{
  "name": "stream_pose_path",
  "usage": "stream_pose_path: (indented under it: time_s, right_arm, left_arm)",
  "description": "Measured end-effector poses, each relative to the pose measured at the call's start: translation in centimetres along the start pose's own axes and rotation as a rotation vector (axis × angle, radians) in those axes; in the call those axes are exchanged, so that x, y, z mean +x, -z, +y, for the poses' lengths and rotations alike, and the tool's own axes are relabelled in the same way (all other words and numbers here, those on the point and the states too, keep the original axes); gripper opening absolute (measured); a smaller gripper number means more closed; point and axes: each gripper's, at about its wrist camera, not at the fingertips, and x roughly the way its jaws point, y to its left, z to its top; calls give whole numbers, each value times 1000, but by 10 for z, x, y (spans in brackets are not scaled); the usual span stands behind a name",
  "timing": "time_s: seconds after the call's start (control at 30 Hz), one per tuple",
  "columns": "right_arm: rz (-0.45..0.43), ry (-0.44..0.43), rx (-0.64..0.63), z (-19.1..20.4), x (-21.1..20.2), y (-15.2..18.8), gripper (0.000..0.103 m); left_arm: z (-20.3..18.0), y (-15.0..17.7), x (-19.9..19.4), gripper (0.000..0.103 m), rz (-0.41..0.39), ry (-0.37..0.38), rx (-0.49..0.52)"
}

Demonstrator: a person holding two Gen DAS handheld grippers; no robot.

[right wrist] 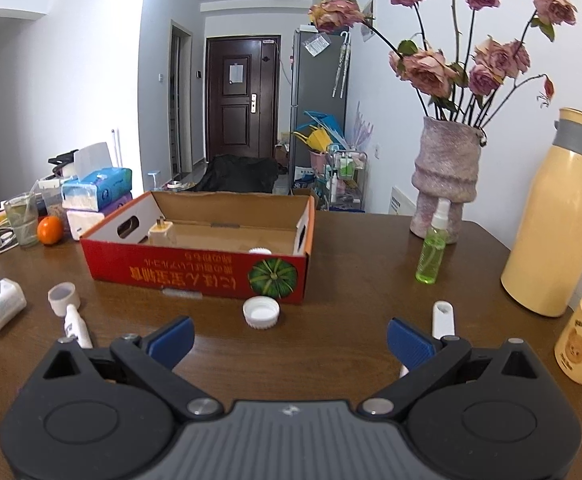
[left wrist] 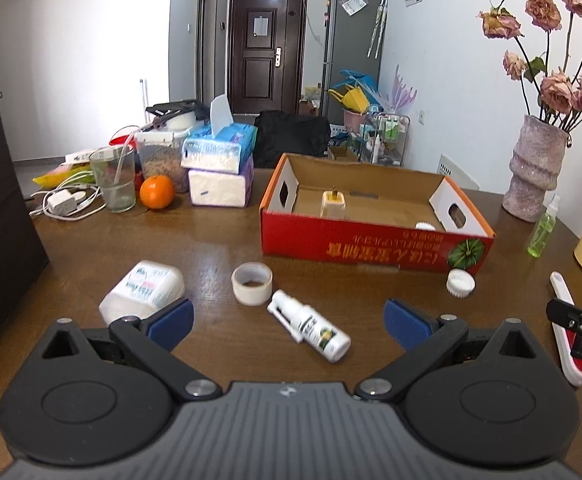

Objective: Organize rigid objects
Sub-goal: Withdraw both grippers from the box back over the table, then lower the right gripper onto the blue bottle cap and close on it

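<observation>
A: Where do our left tongs stand?

B: We see the left gripper (left wrist: 289,322) spread wide above the brown table (left wrist: 211,240), with nothing between its blue pads (left wrist: 171,322). The small white spray bottle (left wrist: 309,330) lies on its side in the gap between the two pads, tilted, touching neither.

A: And what lies around it?

B: Just beyond the bottle we have the roll of tape (left wrist: 251,282), close by its nozzle end. A white plastic container (left wrist: 143,292) lies tipped over near the left pad. A white screw cap (left wrist: 460,283) sits against the front wall of the red cardboard box (left wrist: 371,240).

A: Does the box hold anything?

B: We make out a cream charger plug (left wrist: 333,202) standing inside, and a white ridged cap (left wrist: 425,226) by the near right corner.

A: And our right tongs?

B: The right gripper (right wrist: 291,340) is just as wide open and empty. The white screw cap (right wrist: 261,312) lies a little ahead of it, left of centre, close to the box (right wrist: 195,276). A white lint brush handle (right wrist: 443,318) pokes out just behind the right pad (right wrist: 409,346); we cannot tell whether they touch. The green spray bottle (right wrist: 433,252) stands upright farther off, in front of the vase (right wrist: 445,176).
</observation>
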Motion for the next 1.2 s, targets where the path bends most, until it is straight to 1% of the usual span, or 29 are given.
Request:
stream_pose_path:
  time_s: [0.27,0.57,0.83,1.2]
  right_arm:
    - [7,-3,-5,1,-19,16,103]
    - [14,-20,-21,11,-38,30,103]
    - [41,-68,-71,37,-47,48,103]
    - [68,-134,-106,65,-64,66,103]
  left_arm:
    - [2,17,-18,103,11,-6,4]
    - [3,33,-34,103,18,-5,14]
    - [9,48,-46,103,31,-10,19]
    - [25,69,-57,103,61,-11,12]
